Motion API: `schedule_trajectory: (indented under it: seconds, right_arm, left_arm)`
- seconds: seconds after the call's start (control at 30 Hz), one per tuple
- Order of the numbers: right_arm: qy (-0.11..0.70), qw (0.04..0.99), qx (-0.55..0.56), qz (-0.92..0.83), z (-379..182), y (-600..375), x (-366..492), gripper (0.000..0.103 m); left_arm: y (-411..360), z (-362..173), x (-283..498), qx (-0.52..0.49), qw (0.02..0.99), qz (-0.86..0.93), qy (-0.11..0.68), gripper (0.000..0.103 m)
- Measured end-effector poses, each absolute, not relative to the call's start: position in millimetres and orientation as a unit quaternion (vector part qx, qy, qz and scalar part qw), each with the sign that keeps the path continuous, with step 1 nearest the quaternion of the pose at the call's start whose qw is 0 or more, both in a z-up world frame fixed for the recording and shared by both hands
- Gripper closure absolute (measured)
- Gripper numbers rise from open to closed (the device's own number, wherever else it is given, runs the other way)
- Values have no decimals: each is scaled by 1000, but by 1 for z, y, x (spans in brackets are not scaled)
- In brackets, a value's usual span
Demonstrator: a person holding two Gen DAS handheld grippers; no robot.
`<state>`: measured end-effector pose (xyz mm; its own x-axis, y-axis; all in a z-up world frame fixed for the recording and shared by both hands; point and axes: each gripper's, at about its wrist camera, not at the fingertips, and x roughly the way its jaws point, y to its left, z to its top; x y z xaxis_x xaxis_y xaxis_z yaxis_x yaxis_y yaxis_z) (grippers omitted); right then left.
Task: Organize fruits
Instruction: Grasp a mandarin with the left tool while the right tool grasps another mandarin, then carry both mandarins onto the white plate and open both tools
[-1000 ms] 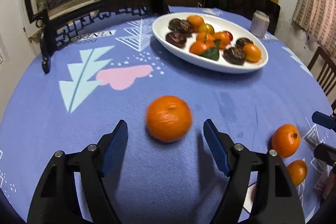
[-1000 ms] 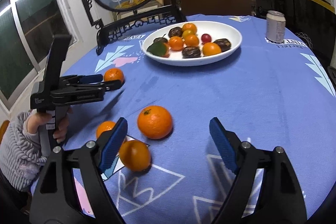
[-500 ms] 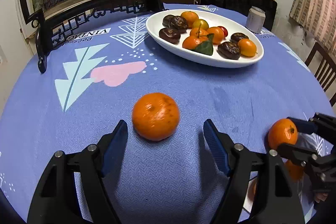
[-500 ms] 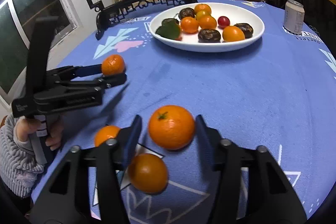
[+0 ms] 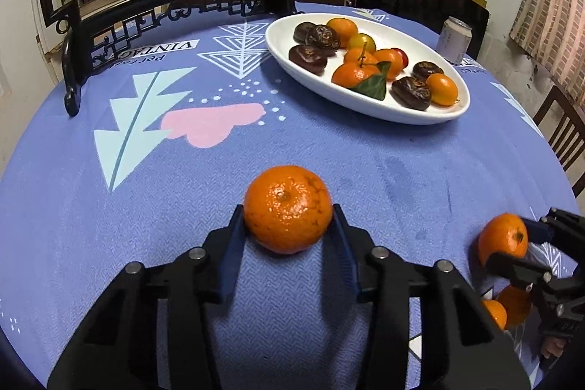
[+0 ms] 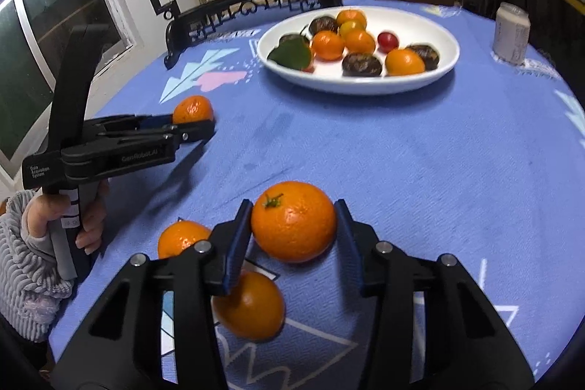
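On the blue tablecloth, a mandarin (image 5: pixel 287 200) sits between the blue pads of my left gripper (image 5: pixel 288 211). Its jaws are closing and both pads touch the fruit's sides. My right gripper (image 6: pixel 293 207) is shut on a larger orange with a green stem (image 6: pixel 294 225), which also rests on the cloth. Each gripper shows in the other's view: the right gripper (image 5: pixel 512 243) around its orange (image 5: pixel 502 238), and the left gripper (image 6: pixel 193 122) around its mandarin (image 6: pixel 192 108). A white oval plate (image 5: pixel 365 105) (image 6: pixel 358 84) at the back holds several oranges, dark fruits and a leaf.
Two loose oranges (image 6: pixel 181 238) (image 6: pixel 252 306) lie just left of and under my right gripper. A drinks can (image 6: pixel 512 33) stands right of the plate. A black ornamental stand (image 5: pixel 175 10) rims the table's far left. A person's hand (image 6: pixel 55 211) holds the left gripper.
The right gripper moved in over the stemmed orange and closed on it. Then the left gripper's wide jaws closed onto the mandarin. Neither fruit has left the cloth.
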<state>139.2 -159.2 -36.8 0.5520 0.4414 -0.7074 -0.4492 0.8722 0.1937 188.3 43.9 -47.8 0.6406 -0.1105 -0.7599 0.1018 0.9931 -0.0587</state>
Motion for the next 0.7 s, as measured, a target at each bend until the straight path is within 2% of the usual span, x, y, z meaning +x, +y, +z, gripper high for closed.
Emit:
schedule_trajectory:
  seconds: [0.37, 0.6, 0.7]
  right_arm:
    - [393, 889, 36, 231, -27, -191, 150, 57]
    - [354, 911, 71, 197, 20, -210, 215, 57]
    - [353, 913, 83, 188, 22, -207, 250, 57]
  left_arm:
    - [19, -25, 175, 1, 913, -97, 395, 57]
    - [-1, 14, 230, -14, 922, -113, 371, 57]
    - [-8, 16, 258, -27, 921, -114, 371, 57]
